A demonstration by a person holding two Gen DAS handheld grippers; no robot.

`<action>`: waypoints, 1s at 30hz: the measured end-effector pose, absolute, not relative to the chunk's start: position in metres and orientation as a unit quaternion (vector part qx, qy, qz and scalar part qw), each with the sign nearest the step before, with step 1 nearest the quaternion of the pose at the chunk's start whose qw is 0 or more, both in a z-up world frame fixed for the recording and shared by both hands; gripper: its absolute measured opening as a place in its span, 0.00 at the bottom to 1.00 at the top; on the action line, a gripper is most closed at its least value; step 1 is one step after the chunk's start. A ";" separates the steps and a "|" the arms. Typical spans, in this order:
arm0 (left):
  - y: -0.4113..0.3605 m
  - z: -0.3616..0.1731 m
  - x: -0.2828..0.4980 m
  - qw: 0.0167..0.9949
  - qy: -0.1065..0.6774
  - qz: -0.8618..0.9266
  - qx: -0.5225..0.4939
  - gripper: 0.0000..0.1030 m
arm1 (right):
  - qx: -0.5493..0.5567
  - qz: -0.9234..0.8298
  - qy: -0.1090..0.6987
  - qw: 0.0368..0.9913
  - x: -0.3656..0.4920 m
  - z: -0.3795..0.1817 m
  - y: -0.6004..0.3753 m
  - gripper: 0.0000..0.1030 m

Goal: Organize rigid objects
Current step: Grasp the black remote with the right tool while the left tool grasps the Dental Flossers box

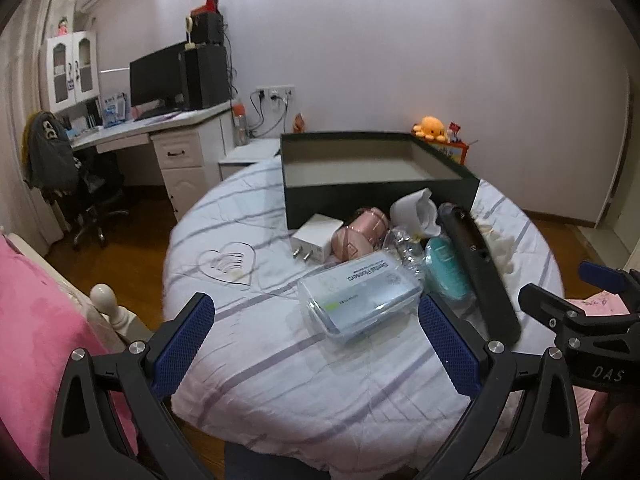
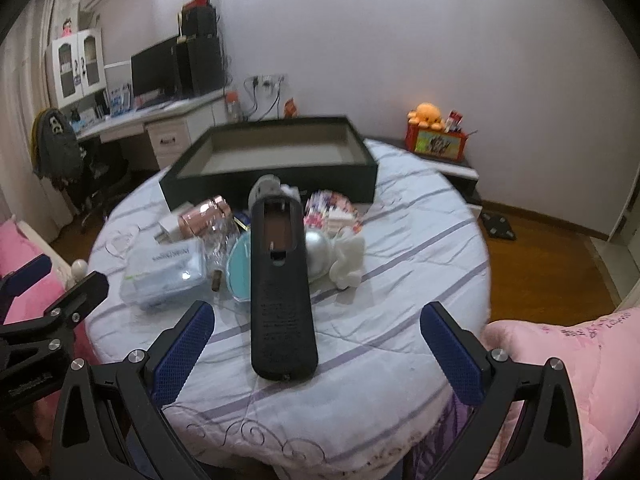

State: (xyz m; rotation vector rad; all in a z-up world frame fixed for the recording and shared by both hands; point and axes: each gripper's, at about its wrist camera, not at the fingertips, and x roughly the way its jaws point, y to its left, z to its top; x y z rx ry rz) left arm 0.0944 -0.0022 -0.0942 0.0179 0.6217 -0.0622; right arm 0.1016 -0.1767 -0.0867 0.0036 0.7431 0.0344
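A dark green open box (image 1: pixel 372 196) (image 2: pixel 276 186) stands empty at the far side of a round table covered in a striped cloth (image 1: pixel 280 368) (image 2: pixel 384 344). In front of it lies a pile: a clear dental flosser box (image 1: pixel 360 300) (image 2: pixel 168 276), a long black device (image 1: pixel 486 276) (image 2: pixel 282 288), a teal case (image 1: pixel 446 268) (image 2: pixel 239 272), a white plug adapter (image 1: pixel 316 238), pink rolls (image 1: pixel 360 232) (image 2: pixel 204 214), a white cup (image 1: pixel 414 212). My left gripper (image 1: pixel 316 340) is open just before the flosser box. My right gripper (image 2: pixel 316 344) is open around the black device's near end, not touching.
A pink blanket (image 1: pixel 36 344) (image 2: pixel 568 376) lies on both sides of the table. A desk with a monitor (image 1: pixel 160 76) and a chair (image 1: pixel 68 168) stand at the back left. An orange plush (image 2: pixel 430 116) sits on a side shelf at the right.
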 end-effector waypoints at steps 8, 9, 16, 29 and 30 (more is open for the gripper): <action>-0.009 -0.123 0.133 0.946 0.316 -0.066 0.038 1.00 | 0.006 0.036 0.408 0.912 0.136 -0.122 -0.175 0.98; -0.009 -0.124 0.136 0.945 0.315 -0.076 0.042 1.00 | 0.008 0.037 0.412 0.910 0.140 -0.126 -0.175 0.98; -0.019 -0.132 0.150 0.933 0.310 -0.155 0.098 1.00 | 0.017 0.042 0.436 0.899 0.154 -0.141 -0.174 0.93; -0.039 -0.153 0.172 0.908 0.343 -0.187 0.148 0.94 | 0.005 0.039 0.444 0.895 0.159 -0.144 -0.172 0.70; -0.037 -0.152 0.173 0.907 0.349 -0.194 0.133 0.93 | 0.002 0.041 0.444 0.895 0.159 -0.144 -0.171 0.63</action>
